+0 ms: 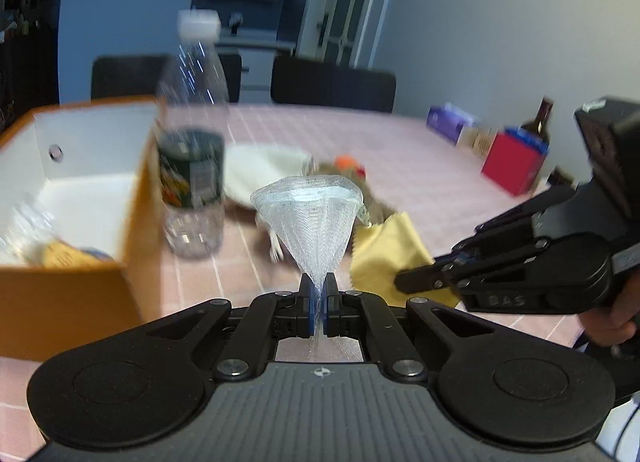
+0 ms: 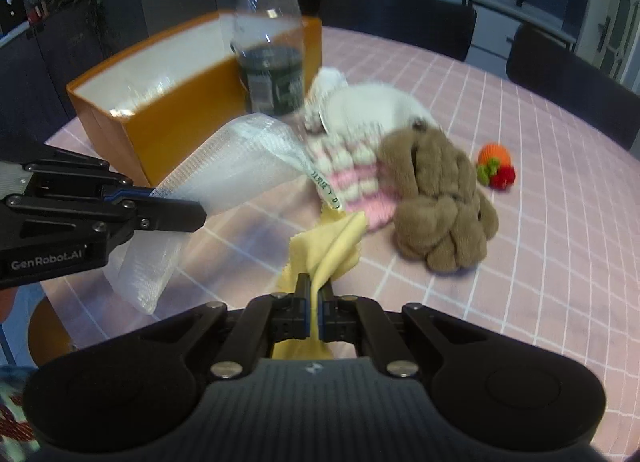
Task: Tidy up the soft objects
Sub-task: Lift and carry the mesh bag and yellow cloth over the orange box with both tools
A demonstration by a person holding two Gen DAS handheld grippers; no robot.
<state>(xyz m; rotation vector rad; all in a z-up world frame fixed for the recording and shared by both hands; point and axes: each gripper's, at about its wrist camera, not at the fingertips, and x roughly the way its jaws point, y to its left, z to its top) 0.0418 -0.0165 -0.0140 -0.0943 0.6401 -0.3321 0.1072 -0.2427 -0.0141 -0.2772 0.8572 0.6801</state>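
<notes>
Right wrist view shows your right gripper (image 2: 314,294) pinching the yellow cloth (image 2: 334,238) just beside the orange box (image 2: 168,118), while your left gripper (image 1: 319,294) clamps the white mesh (image 1: 310,218), both seemingly lifted for dropping inside that box.

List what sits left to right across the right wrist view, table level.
Left tool shut on white mesh bag → orange box → plastic bottle → pink-and-white knit piece → brown plush toy → small orange and red crochet toys.
</notes>
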